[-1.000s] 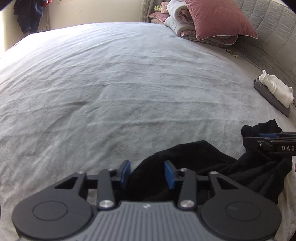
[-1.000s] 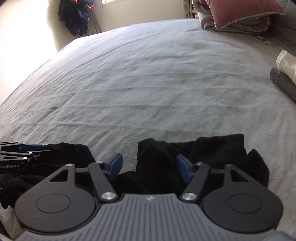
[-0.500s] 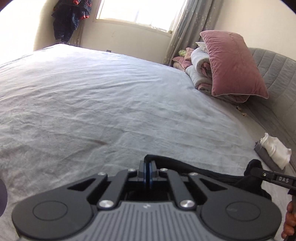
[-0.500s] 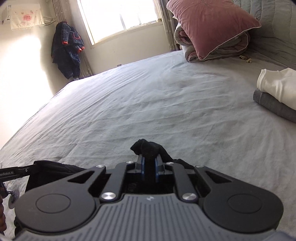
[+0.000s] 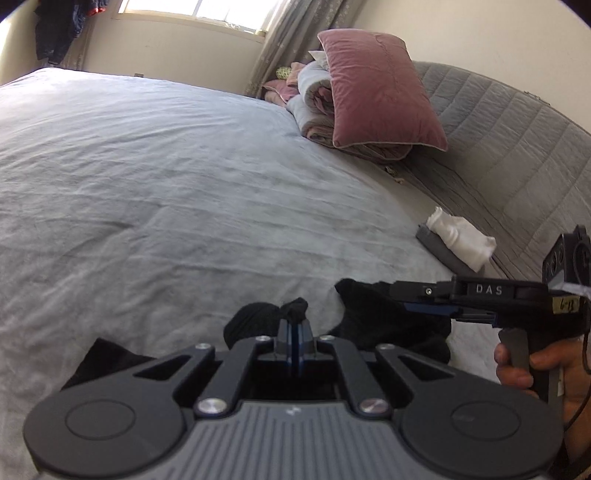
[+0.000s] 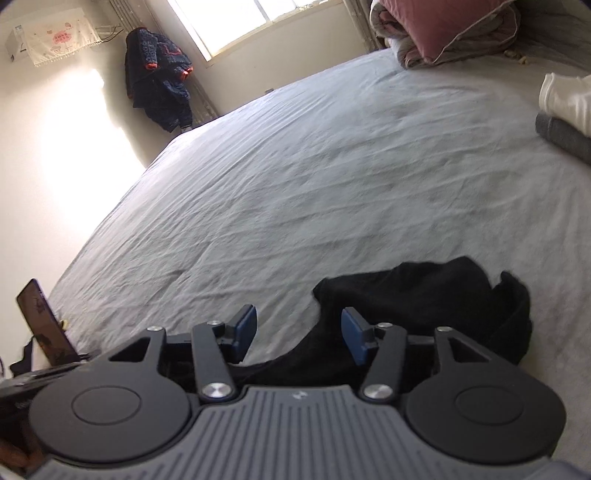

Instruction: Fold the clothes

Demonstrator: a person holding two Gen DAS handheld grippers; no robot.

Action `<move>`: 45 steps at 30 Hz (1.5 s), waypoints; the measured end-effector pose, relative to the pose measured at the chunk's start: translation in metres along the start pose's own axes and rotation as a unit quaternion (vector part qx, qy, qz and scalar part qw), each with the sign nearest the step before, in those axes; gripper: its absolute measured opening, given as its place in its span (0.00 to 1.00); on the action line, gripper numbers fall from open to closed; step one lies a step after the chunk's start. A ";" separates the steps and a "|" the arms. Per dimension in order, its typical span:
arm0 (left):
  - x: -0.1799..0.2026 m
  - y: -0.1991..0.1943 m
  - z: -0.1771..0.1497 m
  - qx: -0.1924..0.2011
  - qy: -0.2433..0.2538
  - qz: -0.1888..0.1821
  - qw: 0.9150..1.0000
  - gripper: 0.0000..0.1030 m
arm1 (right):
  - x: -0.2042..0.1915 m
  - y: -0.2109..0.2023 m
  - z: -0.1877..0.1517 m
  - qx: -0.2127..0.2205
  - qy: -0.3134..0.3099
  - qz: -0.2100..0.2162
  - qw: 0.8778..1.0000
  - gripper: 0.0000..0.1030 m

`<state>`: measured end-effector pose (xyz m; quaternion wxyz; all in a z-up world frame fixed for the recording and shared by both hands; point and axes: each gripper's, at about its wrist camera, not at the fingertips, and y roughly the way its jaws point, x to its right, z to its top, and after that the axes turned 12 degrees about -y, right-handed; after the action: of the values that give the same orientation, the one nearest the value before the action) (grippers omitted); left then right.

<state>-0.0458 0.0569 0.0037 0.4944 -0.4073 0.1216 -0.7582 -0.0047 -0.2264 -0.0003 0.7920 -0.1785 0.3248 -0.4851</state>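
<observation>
While the left hand-held gripper (image 5: 295, 334) pinched a fold of the black garment (image 6: 424, 291) lying on the grey bed (image 5: 166, 192), the right hand-held gripper (image 6: 299, 334) was opening, pads off the cloth beneath it.

Daylight pours in through the window (image 6: 255, 22) at the far side of the bed (image 6: 332, 166), blown out to white, and throws a glaring patch on the wall (image 6: 70, 147) left of the hanging jacket (image 6: 159, 77). The grey bedcover is evenly lit with soft creases, slightly smeared by motion blur. The black garment (image 6: 424, 295) nearest the lens is featureless shadow, and the fisheye bends the bed's edges and darkens the corners.
</observation>
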 end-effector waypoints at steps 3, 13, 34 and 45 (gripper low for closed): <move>0.011 0.000 -0.011 -0.007 0.012 -0.012 1.000 0.03 | -0.009 0.005 -0.010 -0.040 0.057 0.094 0.993 0.54; 0.041 -0.010 -0.038 -0.049 0.047 -0.080 0.994 0.03 | -0.019 0.018 -0.033 -0.095 0.166 0.203 0.960 0.11; 0.083 0.081 0.030 -0.103 0.053 -0.004 0.993 0.51 | 0.092 -0.103 -0.074 -0.010 0.118 -0.007 0.993 0.08; 0.081 0.187 0.042 -0.165 -0.065 0.056 0.983 0.49 | 0.124 -0.110 -0.080 -0.012 0.125 -0.039 0.991 0.08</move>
<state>0.0923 -0.0925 -0.0386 0.4688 -0.5240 0.2356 -0.6709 -0.0919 -0.3842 -0.0351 0.7235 -0.1386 0.4194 -0.5306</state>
